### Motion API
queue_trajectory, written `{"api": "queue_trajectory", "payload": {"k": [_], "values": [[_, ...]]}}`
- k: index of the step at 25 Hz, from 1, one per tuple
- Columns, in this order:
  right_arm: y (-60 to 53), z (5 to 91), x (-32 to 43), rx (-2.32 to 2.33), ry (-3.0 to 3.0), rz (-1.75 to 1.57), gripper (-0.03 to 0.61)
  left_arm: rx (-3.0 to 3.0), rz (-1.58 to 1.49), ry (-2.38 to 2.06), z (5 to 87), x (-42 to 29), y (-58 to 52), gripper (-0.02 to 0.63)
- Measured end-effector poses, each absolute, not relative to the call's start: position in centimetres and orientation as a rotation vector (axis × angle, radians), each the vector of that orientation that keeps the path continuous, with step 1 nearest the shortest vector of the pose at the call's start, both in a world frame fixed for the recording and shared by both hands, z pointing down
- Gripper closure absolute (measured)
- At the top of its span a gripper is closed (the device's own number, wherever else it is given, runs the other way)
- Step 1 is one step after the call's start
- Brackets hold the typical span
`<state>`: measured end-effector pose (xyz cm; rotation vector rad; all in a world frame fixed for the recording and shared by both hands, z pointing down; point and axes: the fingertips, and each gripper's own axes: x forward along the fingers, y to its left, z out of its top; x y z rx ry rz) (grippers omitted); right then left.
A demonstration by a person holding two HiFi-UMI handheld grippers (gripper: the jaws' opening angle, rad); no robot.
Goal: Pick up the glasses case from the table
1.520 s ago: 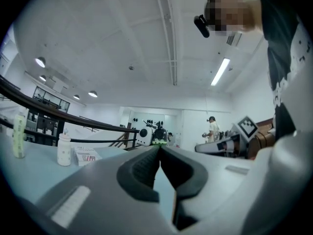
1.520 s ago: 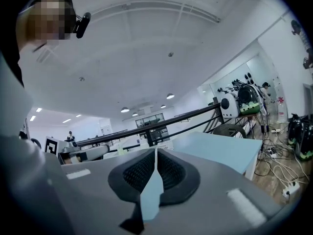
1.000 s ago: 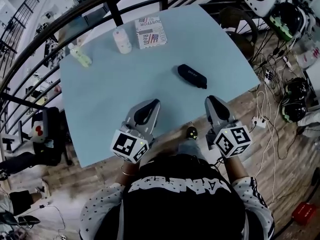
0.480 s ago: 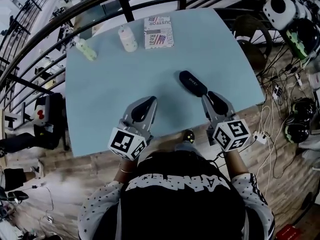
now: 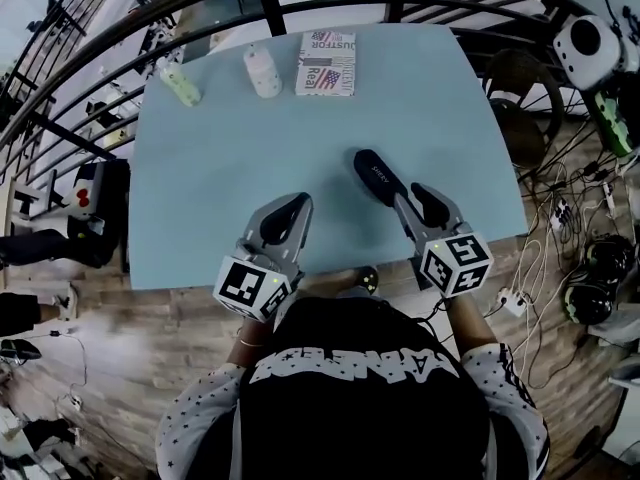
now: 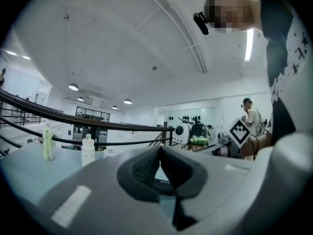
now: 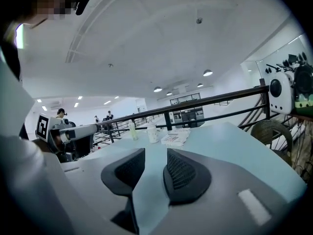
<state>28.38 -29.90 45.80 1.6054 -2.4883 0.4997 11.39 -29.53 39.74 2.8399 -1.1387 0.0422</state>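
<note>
a wooden floor (image 5: 150, 318) is seen around the pale blue tabletop (image 5: 250, 158); a black railing (image 5: 272, 8) is set beyond it, and cables (image 5: 560, 208) are strewn to its right.

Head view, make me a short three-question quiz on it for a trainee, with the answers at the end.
1. Multiple choice: which thing lies closest to the right tool? A) printed box B) glasses case C) railing
2. True or false: the left tool holds the glasses case.
3. Fill in: ___ bottles stand near the far edge of the table.
Key: 1 B; the right tool's jaws have just been opening, with nothing between them. 2 false; its jaws are together and empty, and the case lies on the table. 3 two: a white bottle and a green bottle.
</note>
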Motion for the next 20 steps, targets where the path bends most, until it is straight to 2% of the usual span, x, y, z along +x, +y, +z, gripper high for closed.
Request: {"api": "queue_trajectory", "payload": {"k": [20], "values": [[-35.9,55.3,25.5,1.25,-2.346,0.461,0.294,2.695,0.086,-1.389,41.9,7.9,-30.0,0.614]]}}
